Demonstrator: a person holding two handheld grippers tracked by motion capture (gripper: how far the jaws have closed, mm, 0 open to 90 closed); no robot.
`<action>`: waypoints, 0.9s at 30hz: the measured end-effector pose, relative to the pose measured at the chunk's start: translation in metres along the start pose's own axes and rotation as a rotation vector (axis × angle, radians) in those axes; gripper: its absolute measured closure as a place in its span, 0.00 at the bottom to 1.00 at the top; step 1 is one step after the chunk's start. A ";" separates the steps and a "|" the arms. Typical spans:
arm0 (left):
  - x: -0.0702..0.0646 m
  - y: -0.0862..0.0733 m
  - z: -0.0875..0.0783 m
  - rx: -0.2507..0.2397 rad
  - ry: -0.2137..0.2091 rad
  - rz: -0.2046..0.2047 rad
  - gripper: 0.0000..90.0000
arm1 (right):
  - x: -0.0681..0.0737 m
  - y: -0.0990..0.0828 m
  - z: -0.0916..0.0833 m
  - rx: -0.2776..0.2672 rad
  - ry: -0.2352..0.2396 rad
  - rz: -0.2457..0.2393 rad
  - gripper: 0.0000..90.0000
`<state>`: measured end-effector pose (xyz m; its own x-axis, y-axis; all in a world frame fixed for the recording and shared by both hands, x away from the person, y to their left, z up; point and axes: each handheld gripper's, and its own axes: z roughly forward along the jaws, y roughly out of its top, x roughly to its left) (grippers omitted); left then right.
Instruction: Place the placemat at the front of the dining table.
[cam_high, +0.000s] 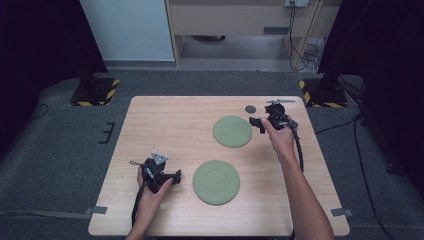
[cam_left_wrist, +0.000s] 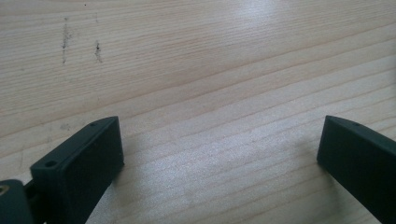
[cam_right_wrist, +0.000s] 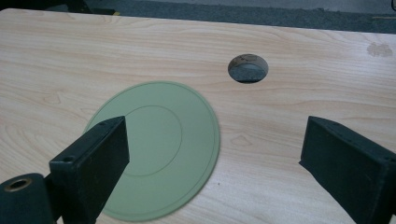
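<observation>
The left gripper (cam_high: 176, 176) sits at the lower left with jaws wide apart; the right gripper (cam_high: 256, 123), at upper right, also has wide jaws.

Grey carpet (cam_high: 60, 150), wooden cabinet (cam_high: 240, 17)

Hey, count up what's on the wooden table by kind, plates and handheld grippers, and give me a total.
Green plates: 2, the far plate and the near plate, lying apart on the table.
Handheld grippers: 2, the left gripper and the right gripper, both with jaws open and holding nothing.
Total: 4
</observation>
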<state>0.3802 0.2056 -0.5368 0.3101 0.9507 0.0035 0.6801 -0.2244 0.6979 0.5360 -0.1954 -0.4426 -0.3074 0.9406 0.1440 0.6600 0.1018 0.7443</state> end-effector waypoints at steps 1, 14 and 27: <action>0.000 0.000 0.000 0.000 0.000 0.001 0.00 | -0.001 -0.001 -0.002 0.002 -0.002 -0.005 0.08; -0.001 0.000 0.000 0.000 0.005 -0.004 0.00 | -0.012 -0.017 -0.018 -0.010 -0.001 -0.023 0.07; -0.001 0.000 0.000 0.000 0.003 -0.006 0.00 | -0.028 -0.027 -0.036 -0.018 -0.015 -0.018 0.07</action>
<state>0.3800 0.2051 -0.5368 0.3035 0.9528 0.0014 0.6823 -0.2184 0.6977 0.5019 -0.2358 -0.4433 -0.3085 0.9436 0.1204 0.6418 0.1130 0.7585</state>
